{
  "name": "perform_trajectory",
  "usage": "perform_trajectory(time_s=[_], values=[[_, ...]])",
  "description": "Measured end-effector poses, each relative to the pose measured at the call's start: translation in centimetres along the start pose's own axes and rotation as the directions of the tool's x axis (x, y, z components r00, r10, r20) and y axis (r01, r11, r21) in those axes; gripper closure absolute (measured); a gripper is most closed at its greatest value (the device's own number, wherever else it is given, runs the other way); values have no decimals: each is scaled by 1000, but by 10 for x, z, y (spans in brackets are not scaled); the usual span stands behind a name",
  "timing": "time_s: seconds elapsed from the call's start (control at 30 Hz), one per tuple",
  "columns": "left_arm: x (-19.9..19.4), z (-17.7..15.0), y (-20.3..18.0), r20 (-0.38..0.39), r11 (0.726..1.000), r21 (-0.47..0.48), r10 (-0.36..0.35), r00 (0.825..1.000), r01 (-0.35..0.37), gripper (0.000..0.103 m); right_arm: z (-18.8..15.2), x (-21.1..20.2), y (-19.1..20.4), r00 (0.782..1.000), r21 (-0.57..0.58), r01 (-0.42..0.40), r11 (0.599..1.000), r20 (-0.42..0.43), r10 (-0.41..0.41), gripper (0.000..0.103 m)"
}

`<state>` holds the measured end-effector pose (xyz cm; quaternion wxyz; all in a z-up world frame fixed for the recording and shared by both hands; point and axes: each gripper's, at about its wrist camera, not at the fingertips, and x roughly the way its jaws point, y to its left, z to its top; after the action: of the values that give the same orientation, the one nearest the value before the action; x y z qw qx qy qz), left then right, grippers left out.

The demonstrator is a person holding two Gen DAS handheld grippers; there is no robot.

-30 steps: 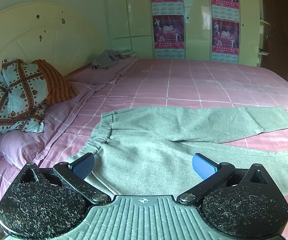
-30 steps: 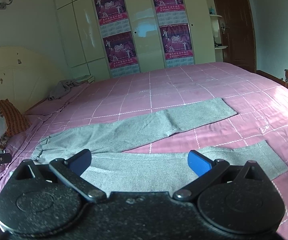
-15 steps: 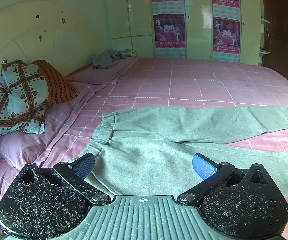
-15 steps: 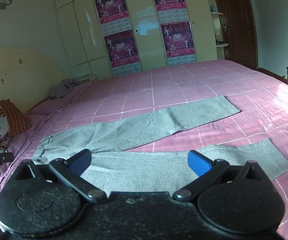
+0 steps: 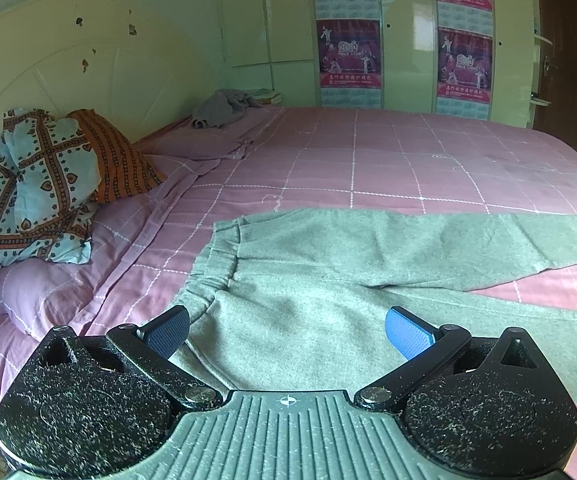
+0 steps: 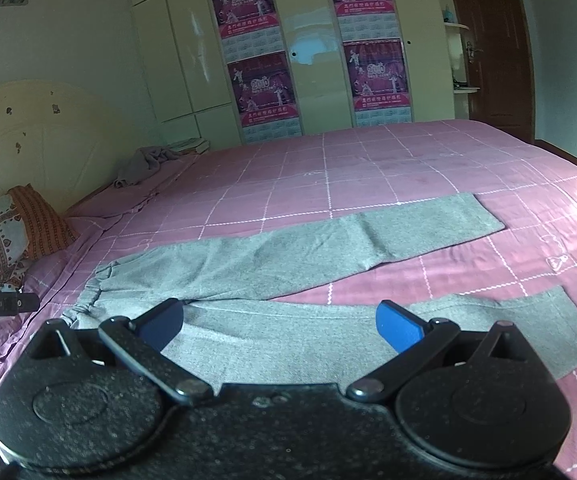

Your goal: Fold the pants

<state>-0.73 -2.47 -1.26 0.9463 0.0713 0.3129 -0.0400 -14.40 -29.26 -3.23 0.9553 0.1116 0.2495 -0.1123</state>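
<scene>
Grey pants lie flat on the pink checked bed, waistband to the left, the two legs spread apart toward the right. In the right wrist view the pants show whole, with the far leg's cuff and the near leg's cuff. My left gripper is open and empty, just above the near waist part. My right gripper is open and empty, above the near leg.
Patterned pillows lie at the left by the cream headboard. A crumpled grey cloth sits at the far head corner. Wardrobe doors with posters stand behind the bed. The left gripper's body shows at the left edge.
Both grippers have eased slightly lower and closer to the pants. The pants have not moved and both jaws stay open.
</scene>
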Motion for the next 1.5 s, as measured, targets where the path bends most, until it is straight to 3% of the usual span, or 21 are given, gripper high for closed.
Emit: perform_trajectory(time_s=[0.47, 0.87, 1.2, 1.4, 1.5], values=[[51, 22, 11, -38, 1000, 12, 25, 999, -25, 0, 12, 37, 23, 998, -82, -62, 995, 3, 63, 2], [145, 40, 37, -135, 998, -1, 61, 989, -62, 0, 31, 107, 54, 986, -171, -163, 972, -46, 157, 13], [258, 60, 83, -254, 984, -106, 112, 961, -142, 0, 46, 190, 73, 965, -206, -248, 947, -134, 224, 18], [334, 63, 104, -316, 973, -97, 170, 933, -210, 0, 55, 250, 85, 954, -210, -272, 939, -186, 235, 19], [363, 61, 113, -335, 971, -112, 163, 928, -211, 0, 54, 277, 89, 947, -210, -282, 936, -219, 236, 19]])
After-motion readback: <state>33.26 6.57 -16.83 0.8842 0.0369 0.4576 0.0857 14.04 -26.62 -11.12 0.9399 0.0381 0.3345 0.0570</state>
